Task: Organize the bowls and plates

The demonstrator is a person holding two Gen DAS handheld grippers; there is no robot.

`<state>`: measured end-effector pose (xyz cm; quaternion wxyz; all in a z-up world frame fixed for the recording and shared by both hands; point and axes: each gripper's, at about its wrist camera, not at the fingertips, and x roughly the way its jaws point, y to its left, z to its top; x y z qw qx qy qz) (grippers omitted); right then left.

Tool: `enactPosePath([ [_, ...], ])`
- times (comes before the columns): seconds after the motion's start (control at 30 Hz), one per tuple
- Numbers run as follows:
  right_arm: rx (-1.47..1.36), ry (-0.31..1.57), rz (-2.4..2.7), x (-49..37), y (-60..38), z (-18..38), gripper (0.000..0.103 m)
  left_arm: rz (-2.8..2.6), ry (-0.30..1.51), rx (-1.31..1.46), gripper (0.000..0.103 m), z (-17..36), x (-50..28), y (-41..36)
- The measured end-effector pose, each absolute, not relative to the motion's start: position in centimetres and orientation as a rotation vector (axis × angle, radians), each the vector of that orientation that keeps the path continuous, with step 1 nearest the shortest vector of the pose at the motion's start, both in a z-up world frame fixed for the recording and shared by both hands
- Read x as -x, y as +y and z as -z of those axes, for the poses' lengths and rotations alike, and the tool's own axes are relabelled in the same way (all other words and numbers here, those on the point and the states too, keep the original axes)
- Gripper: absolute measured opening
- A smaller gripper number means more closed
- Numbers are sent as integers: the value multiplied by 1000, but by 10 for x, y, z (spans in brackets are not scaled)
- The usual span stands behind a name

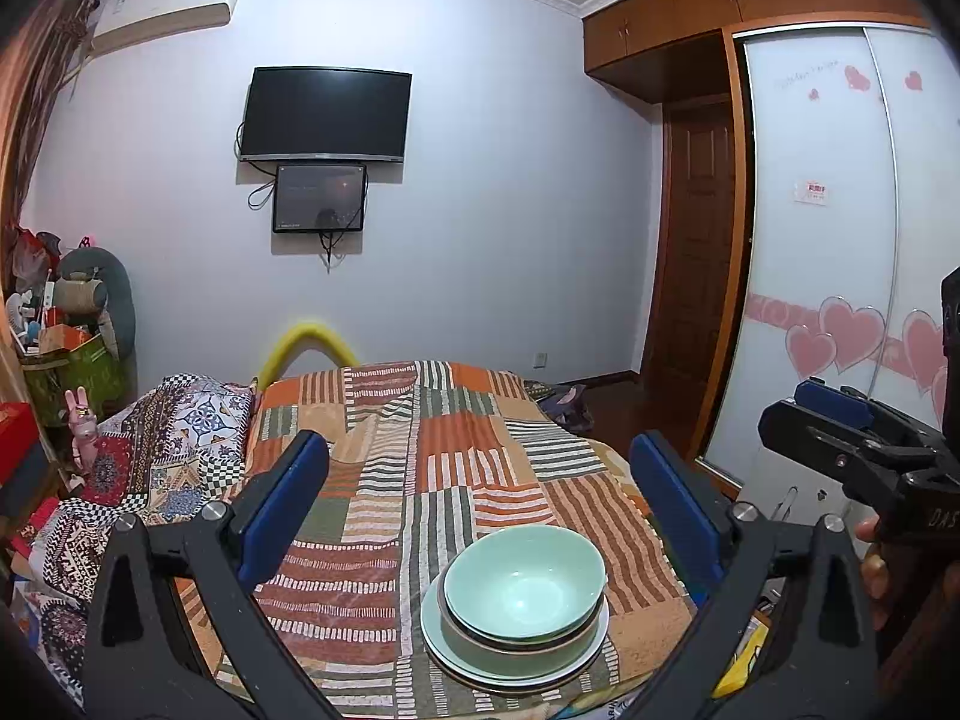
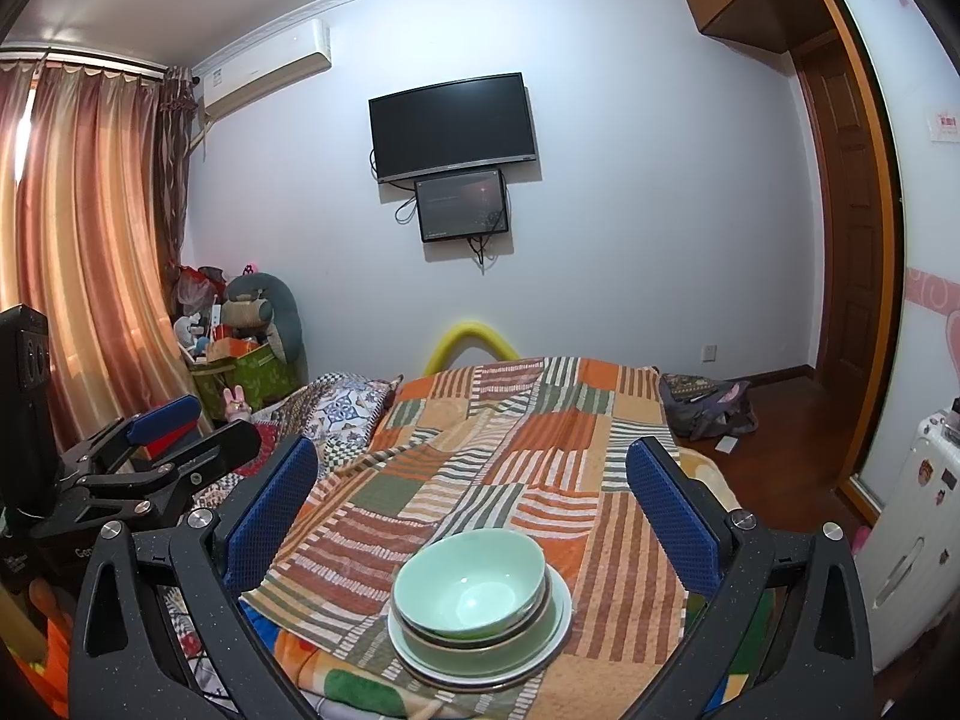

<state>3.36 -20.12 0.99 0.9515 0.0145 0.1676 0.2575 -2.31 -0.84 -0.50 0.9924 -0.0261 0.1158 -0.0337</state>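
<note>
A bed covered by a striped patchwork blanket (image 1: 420,468) stretches away ahead of both grippers, reaching toward a pale wall where a dark television (image 1: 327,114) hangs well beyond the fingertips, with a smaller screen (image 1: 320,198) just beneath it. Off to the far side of the right gripper stands a sliding wardrobe door (image 1: 840,240) decorated with pink hearts, and past the left gripper hang reddish curtains (image 2: 78,240). On the near end of the blanket, below and just ahead of both sets of fingers, sits a stack of dishes: a wide pale green plate (image 1: 516,660) at the bottom, a dark-rimmed bowl (image 1: 522,630) on it, and a light green bowl (image 1: 525,582) nested upright on top. The left gripper (image 1: 480,498) is spread wide and holds nothing, its blue pads (image 1: 282,504) standing apart on either side of the stack without touching it. The right gripper (image 2: 471,504) is likewise released and empty, hovering above the same stack, which lies between its fingers in its own view.
</note>
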Motion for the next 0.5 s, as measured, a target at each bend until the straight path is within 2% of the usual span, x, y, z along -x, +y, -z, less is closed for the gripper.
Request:
enactPosePath([
  [0.5,-29,340,-524,-34,-201,-10,103,70,232,54,102,5,22,-8],
])
